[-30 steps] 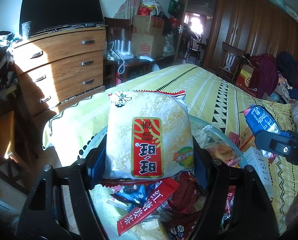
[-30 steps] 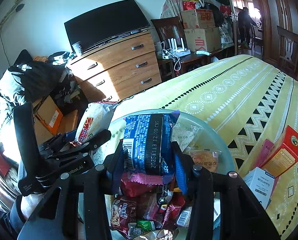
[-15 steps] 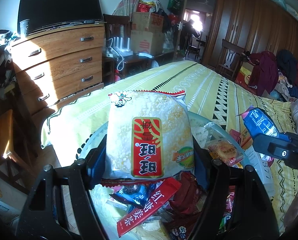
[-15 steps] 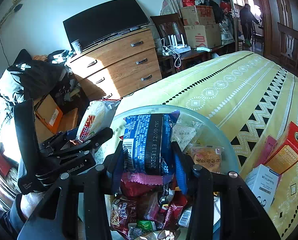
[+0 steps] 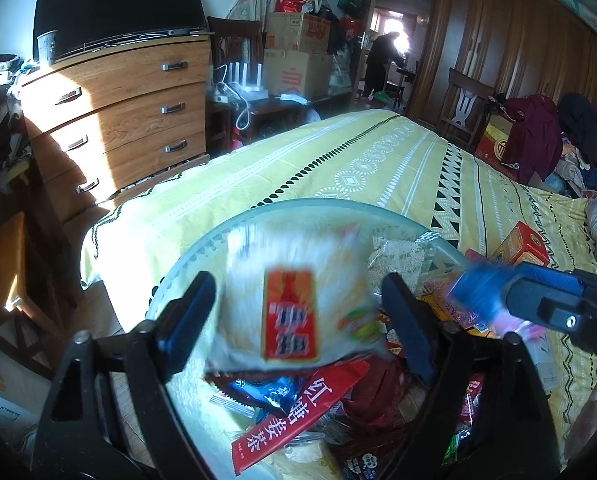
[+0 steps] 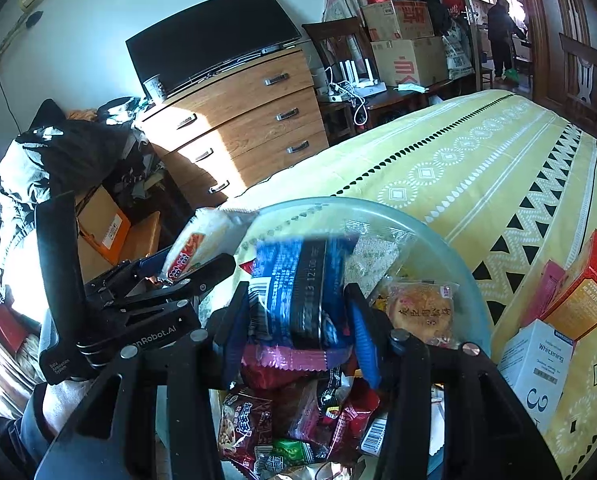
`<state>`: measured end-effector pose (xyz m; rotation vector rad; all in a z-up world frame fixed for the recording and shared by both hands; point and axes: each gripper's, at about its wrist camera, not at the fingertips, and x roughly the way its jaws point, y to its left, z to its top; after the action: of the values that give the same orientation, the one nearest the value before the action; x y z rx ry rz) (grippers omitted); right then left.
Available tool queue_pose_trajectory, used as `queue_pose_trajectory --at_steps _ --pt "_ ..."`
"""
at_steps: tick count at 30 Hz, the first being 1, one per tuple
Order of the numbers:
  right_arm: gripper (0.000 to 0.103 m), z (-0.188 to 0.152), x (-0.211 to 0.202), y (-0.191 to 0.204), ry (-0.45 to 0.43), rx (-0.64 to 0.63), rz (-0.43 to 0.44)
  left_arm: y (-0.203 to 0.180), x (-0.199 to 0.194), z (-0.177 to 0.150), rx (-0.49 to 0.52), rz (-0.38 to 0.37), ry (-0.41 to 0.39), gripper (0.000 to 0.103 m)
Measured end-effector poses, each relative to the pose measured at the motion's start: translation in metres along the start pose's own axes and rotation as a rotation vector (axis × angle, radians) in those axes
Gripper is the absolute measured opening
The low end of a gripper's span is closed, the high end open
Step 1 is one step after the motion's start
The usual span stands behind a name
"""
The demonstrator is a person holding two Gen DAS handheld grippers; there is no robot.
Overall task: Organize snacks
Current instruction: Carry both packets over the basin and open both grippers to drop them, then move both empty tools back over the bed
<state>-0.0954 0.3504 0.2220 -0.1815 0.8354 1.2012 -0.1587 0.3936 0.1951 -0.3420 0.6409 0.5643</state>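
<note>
Left wrist view: left gripper (image 5: 298,312) spread wide, jaws just opening, clear of white rice-cracker bag (image 5: 298,296); bag blurred, dropping between fingers, long axis upright, over glass bowl (image 5: 298,205) on yellow bedspread (image 5: 378,160).

Right wrist view: right gripper (image 6: 298,320) jaws just opening, blue packet (image 6: 298,284) between them, slipping, blurred, upright, above bowl's snack pile (image 6: 282,428). Contact with pads unclear.

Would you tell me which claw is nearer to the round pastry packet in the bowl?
Right. The pastry packet lies just beside the right claw; the left claw hangs at the bowl's opposite edge.
</note>
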Motion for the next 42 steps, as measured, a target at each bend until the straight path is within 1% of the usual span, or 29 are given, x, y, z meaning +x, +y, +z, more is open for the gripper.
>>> queue_pose_trajectory --at_steps 1,2,5,6,7,9,11,13,16,21,24,25,27,32,34,36,38,40,42 --pt "0.066 0.000 -0.001 0.001 -0.001 -0.003 -0.008 0.000 -0.001 0.000 -0.002 0.003 -0.003 0.096" --pt "0.070 -0.001 -0.002 0.002 -0.004 -0.006 -0.014 -0.001 -0.003 -0.001 -0.004 0.005 -0.008 0.098" --pt "0.070 -0.006 -0.019 0.004 -0.027 -0.021 -0.024 -0.003 -0.010 -0.001 -0.011 0.011 -0.019 0.098" --pt "0.070 -0.011 -0.032 0.003 -0.051 -0.021 -0.028 -0.004 -0.014 -0.001 -0.017 0.006 -0.028 0.098" --pt "0.076 -0.015 -0.040 0.000 -0.065 -0.018 -0.032 -0.005 -0.016 0.000 -0.022 0.001 -0.035 0.098" --pt "0.082 -0.030 -0.065 -0.010 -0.097 0.002 -0.058 -0.013 -0.024 0.002 -0.023 -0.015 -0.050 0.099" --pt "0.082 -0.049 -0.086 -0.023 -0.112 0.028 -0.081 -0.026 -0.034 0.004 -0.009 -0.036 -0.070 0.099" --pt "0.082 -0.076 -0.111 -0.043 -0.113 0.075 -0.112 -0.045 -0.044 0.006 0.012 -0.070 -0.092 0.099" --pt "0.083 -0.124 -0.145 -0.076 -0.099 0.144 -0.193 -0.076 -0.055 0.005 0.045 -0.129 -0.107 0.101" --pt "0.083 -0.218 -0.188 -0.135 -0.029 0.349 -0.305 -0.154 -0.065 -0.010 0.164 -0.252 -0.100 0.102" --pt "0.083 -0.271 -0.215 -0.162 -0.011 0.460 -0.368 -0.209 -0.069 -0.027 0.254 -0.346 -0.070 0.102" --pt "0.083 -0.285 -0.222 -0.168 -0.011 0.488 -0.385 -0.220 -0.070 -0.032 0.277 -0.367 -0.063 0.102" --pt "0.083 -0.306 -0.237 -0.182 -0.017 0.536 -0.416 -0.256 -0.072 -0.050 0.348 -0.423 -0.040 0.102" --pt "0.084 -0.349 -0.258 -0.209 -0.038 0.626 -0.457 -0.308 -0.070 -0.096 0.477 -0.514 0.040 0.102" --pt "0.086 -0.364 -0.259 -0.219 -0.032 0.640 -0.470 -0.323 -0.066 -0.115 0.509 -0.528 0.065 0.102" --pt "0.087 -0.378 -0.257 -0.230 -0.012 0.656 -0.494 -0.339 -0.053 -0.140 0.557 -0.540 0.129 0.102" --pt "0.087 -0.389 -0.254 -0.242 -0.001 0.676 -0.503 -0.351 -0.039 -0.160 0.579 -0.549 0.184 0.102" --pt "0.087 -0.401 -0.253 -0.258 0.010 0.697 -0.528 -0.363 -0.014 -0.185 0.593 -0.533 0.261 0.102" --pt "0.087 -0.413 -0.253 -0.277 0.019 0.728 -0.557 -0.369 0.010 -0.204 0.588 -0.495 0.305 0.102"
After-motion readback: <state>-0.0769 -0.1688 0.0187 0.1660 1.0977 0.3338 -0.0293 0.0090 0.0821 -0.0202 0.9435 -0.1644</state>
